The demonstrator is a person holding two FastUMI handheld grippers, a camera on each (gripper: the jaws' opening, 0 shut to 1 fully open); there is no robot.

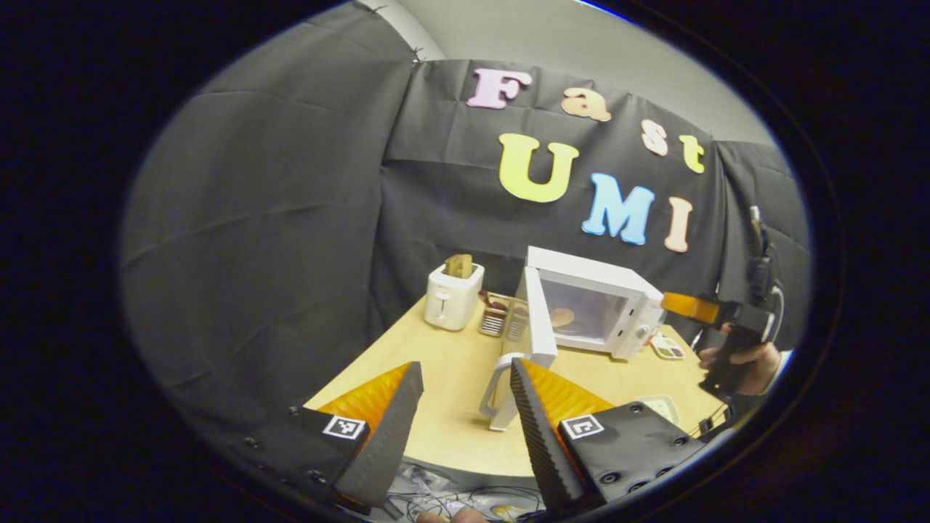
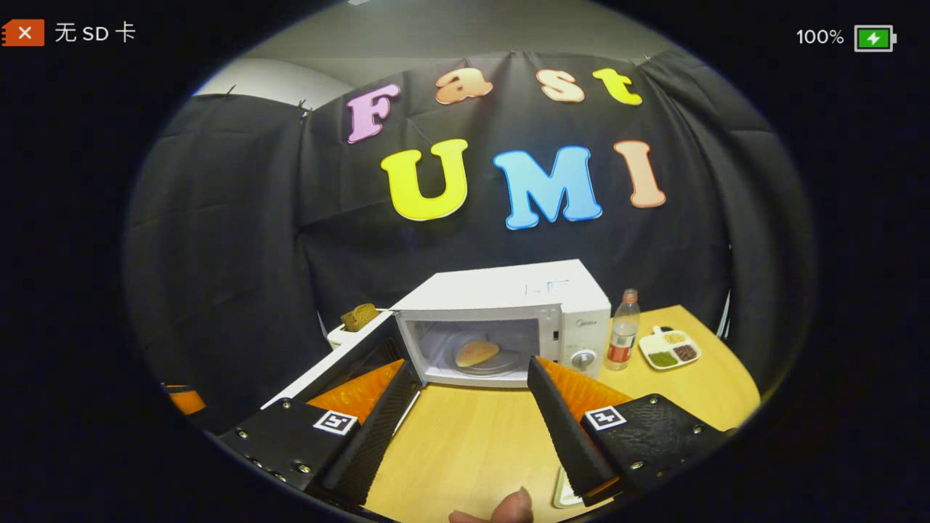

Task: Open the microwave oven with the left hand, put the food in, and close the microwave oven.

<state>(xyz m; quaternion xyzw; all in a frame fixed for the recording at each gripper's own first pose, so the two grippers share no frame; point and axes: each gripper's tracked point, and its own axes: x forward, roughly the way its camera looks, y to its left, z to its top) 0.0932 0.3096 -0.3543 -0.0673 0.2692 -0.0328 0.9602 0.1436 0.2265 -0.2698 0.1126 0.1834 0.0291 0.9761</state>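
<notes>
Two sets of tongs face the microwave oven (image 2: 508, 319), which stands on the table (image 2: 465, 443) with its door (image 1: 539, 319) swung wide open. The food (image 2: 476, 352), a round flat bun, lies on the plate inside the oven's cavity. The left tongs (image 1: 465, 392) are spread apart and hold nothing; the door's handle (image 1: 501, 388) stands just beyond them, between their tips. The right tongs (image 2: 472, 388) are likewise spread and empty, pointing straight at the open cavity. In the left gripper view a hand (image 1: 741, 359) holds the right tongs to the right of the oven. A toaster (image 1: 453, 294) stands to the left of the oven; a bottle (image 2: 623, 330) and a sectioned dish (image 2: 670, 349) stand to its right.
</notes>
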